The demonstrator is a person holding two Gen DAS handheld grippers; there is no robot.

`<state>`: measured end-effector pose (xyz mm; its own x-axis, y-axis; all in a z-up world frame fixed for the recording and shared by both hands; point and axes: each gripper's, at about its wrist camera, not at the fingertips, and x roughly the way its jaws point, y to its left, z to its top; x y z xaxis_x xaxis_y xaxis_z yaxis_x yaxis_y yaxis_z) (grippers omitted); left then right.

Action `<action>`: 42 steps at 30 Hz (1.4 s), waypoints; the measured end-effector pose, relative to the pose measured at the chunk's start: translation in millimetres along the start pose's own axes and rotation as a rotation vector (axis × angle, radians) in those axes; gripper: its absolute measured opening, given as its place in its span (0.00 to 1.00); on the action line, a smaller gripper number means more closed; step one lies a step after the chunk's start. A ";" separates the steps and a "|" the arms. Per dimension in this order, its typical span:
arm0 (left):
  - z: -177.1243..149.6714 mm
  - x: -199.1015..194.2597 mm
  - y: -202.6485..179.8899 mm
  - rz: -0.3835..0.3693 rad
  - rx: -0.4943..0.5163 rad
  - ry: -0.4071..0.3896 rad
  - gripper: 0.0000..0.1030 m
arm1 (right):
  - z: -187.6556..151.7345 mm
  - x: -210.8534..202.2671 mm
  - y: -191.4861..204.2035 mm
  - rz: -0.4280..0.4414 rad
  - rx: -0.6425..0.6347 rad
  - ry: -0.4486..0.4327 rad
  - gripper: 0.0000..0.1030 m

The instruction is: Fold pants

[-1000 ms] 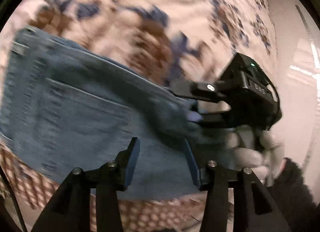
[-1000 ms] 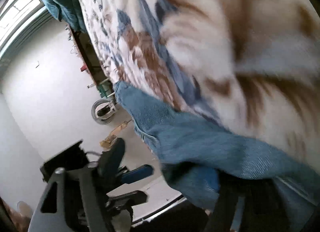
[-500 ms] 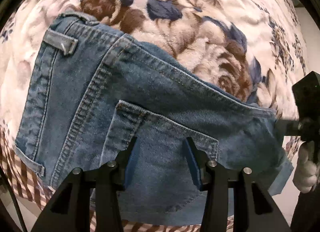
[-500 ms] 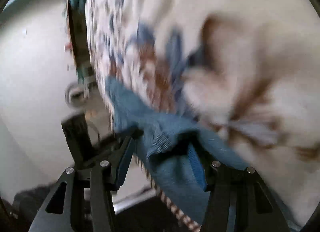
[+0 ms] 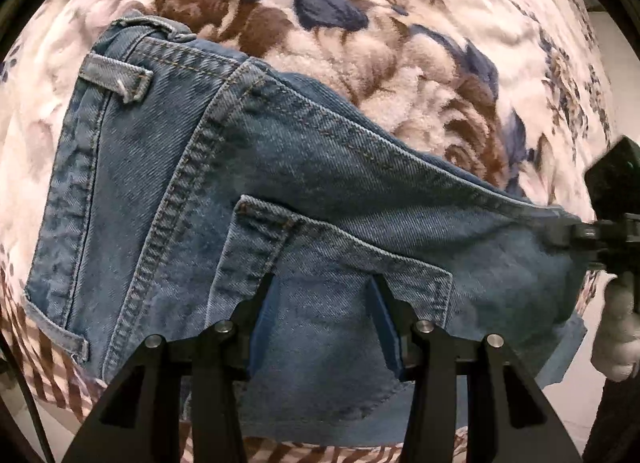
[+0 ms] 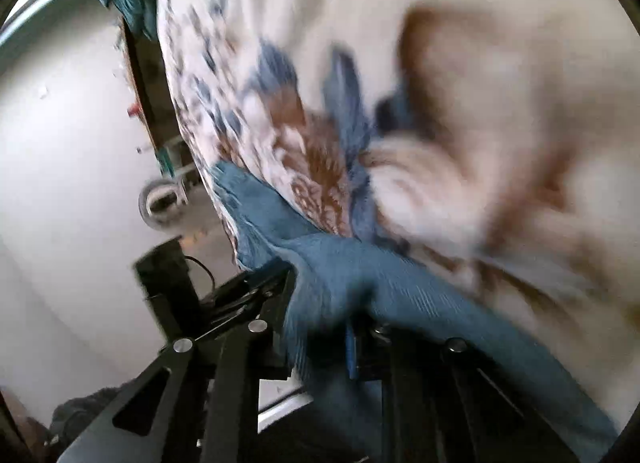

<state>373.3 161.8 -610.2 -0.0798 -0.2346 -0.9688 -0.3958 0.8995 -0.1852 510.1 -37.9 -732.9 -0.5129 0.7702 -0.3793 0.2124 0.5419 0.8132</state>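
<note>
closing over the last moment, the right gripper now pinches a denim fold of the pants. left gripper stands part-spread on the back pocket, jaws apart. jeans lie on the floral blanket, waistband left, long axis running rightward.

No readable text, label, brand, number or sign is found in either view. Only plain stitching is shown on the jeans, and only a flower pattern is carried by the blanket.
</note>
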 end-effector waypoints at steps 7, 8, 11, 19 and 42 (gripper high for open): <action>-4.2 -1.5 -2.2 0.007 0.000 0.007 0.42 | 7.0 13.4 -6.3 -0.009 0.027 0.038 0.36; -2.3 -0.8 0.1 0.004 -0.007 0.011 0.42 | 10.0 19.4 -1.3 -0.056 0.018 0.029 0.26; -0.2 0.1 4.5 -0.013 -0.022 0.016 0.42 | 14.8 -1.2 13.2 -0.119 0.031 -0.074 0.13; 16.5 -36.9 -0.3 -0.100 -0.060 -0.023 0.42 | -10.0 -88.5 44.6 -0.256 -0.141 -0.184 0.07; 35.6 -11.2 -61.5 -0.106 0.028 -0.030 0.42 | -44.2 -69.7 12.5 -0.720 -0.091 -0.209 0.22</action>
<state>431.1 122.1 -593.9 -0.0111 -0.3176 -0.9482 -0.3750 0.8803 -0.2905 511.7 -99.6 -676.7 -0.3282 0.2890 -0.8993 -0.1899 0.9125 0.3625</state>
